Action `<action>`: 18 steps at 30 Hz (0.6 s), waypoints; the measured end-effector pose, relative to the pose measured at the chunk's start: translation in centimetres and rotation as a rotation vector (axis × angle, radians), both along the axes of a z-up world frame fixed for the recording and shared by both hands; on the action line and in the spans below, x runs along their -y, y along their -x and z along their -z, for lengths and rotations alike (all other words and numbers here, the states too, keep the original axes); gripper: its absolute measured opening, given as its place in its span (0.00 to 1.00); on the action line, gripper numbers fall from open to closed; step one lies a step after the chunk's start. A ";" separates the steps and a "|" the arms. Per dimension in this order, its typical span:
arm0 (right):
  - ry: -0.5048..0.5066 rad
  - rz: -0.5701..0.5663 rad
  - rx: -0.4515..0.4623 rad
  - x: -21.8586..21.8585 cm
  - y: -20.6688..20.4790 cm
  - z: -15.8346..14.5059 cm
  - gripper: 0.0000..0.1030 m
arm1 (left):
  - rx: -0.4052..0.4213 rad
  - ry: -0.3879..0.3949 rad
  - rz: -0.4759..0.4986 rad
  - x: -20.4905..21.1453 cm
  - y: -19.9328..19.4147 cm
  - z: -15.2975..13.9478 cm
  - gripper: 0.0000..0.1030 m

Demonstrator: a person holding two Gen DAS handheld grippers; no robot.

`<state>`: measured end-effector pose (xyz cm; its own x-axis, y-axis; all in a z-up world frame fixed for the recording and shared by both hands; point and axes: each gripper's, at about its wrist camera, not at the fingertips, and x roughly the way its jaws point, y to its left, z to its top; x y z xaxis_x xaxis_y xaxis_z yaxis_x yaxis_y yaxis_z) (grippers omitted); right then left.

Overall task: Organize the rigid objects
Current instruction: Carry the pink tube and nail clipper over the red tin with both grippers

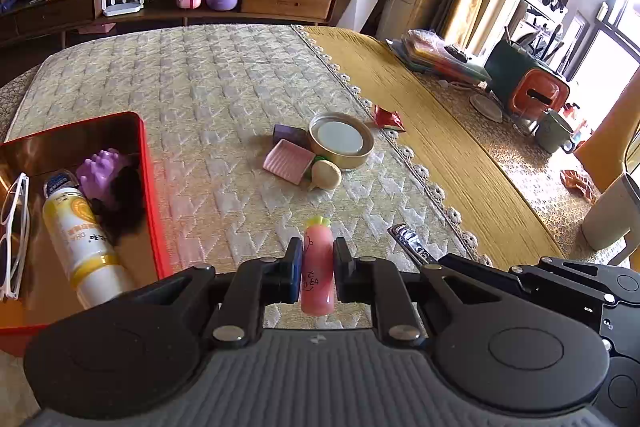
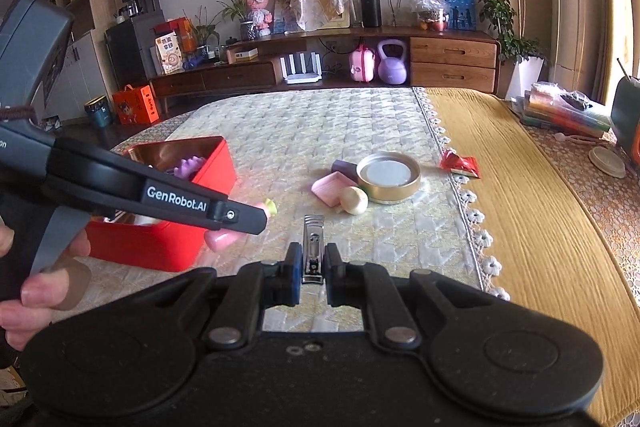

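Setting: a desk (image 1: 460,155) covered with a pale quilted cloth with lace trim; a mustard-yellow cloth shows past the trim on the right.

Collecting box: an open red metal tin (image 1: 150,195) stands on the left of the quilted cloth.

Already in the tin: white-framed sunglasses (image 1: 14,227), a white spray can with yellow print (image 1: 80,239), a purple knobbly plastic block (image 1: 102,171) and a dark fuzzy thing (image 1: 124,203) I cannot identify.

Left hand-held gripper (image 1: 318,267): clamped on a pink tube-shaped bottle with a pale green cap (image 1: 317,267), held off the cloth, just to the right of the tin's near corner.

Right hand-held gripper (image 2: 313,271): closed around a silver metal nail clipper (image 2: 312,247), which points forward over the cloth, near the middle front.

Still loose on the cloth: a small cluster well apart from the tin, made up of a round gold-rimmed tin lid with a white centre (image 1: 342,141), a pink ribbed rectangular dish (image 1: 289,161), a dark purple block (image 1: 289,135) behind the dish, and a cream rounded piece with a bit of green beside it (image 1: 326,175).

Off the quilted cloth: a red crinkled wrapper (image 1: 387,119) lies on the yellow cloth just past the lace; whether it belongs to the job I cannot tell.

Progress, as I judge it: roughly halfway. Four things are stowed, two are in hand and seemingly bound for the tin, and at least four remain in the cluster.
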<state>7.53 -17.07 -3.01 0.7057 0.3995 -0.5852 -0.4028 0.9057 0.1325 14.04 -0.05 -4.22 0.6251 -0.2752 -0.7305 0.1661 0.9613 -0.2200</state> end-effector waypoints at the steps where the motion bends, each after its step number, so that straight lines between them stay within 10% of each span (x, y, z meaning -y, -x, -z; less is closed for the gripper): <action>1: -0.001 -0.006 0.001 -0.4 0.1 -0.2 0.10 | 0.004 0.003 -0.007 -0.4 0.2 -0.2 0.15; 18: 0.022 -0.127 0.002 -9.3 -1.3 -1.8 0.10 | 0.031 0.036 -0.170 -10.9 2.2 -1.4 0.15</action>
